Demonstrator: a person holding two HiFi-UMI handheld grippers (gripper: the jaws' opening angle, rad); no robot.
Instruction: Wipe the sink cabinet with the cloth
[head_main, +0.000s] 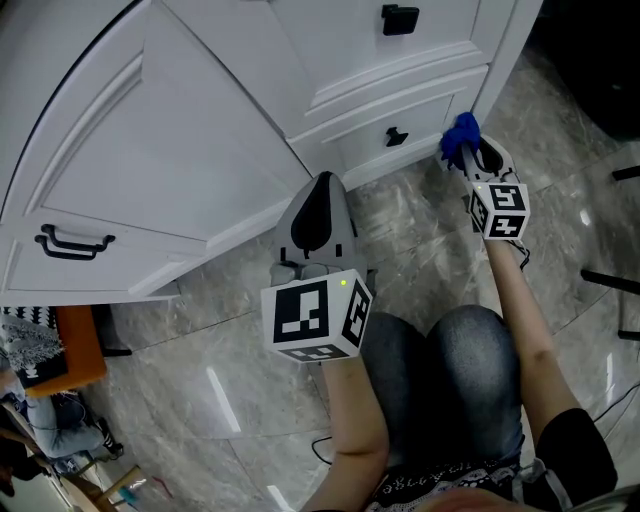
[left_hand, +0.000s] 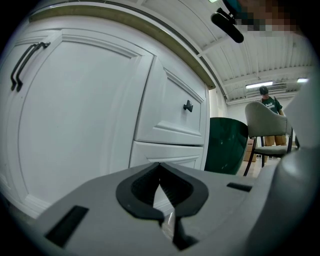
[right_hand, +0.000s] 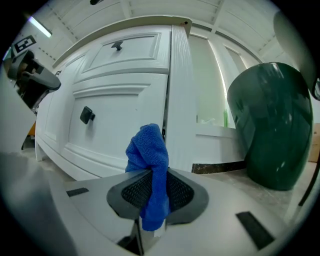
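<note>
The white sink cabinet (head_main: 200, 150) fills the upper left of the head view, with a panelled door and drawers that have black handles (head_main: 398, 136). My right gripper (head_main: 468, 155) is shut on a bunched blue cloth (right_hand: 149, 155), held close to the cabinet's lower right corner beside the bottom drawer (right_hand: 115, 125). The cloth (head_main: 459, 137) sticks up beyond the jaws. My left gripper (head_main: 318, 212) is lower, in front of the door, with its jaws closed together and nothing between them. In the left gripper view the door (left_hand: 75, 110) and drawers (left_hand: 172, 107) rise just ahead of the left gripper (left_hand: 160, 172).
The floor is grey marble tile (head_main: 250, 330). A dark green bin (right_hand: 275, 125) stands right of the cabinet. A chair (left_hand: 267, 122) and a person (left_hand: 270, 107) are further back. My knees (head_main: 450, 360) are below the grippers. An orange object (head_main: 75, 345) lies at the left.
</note>
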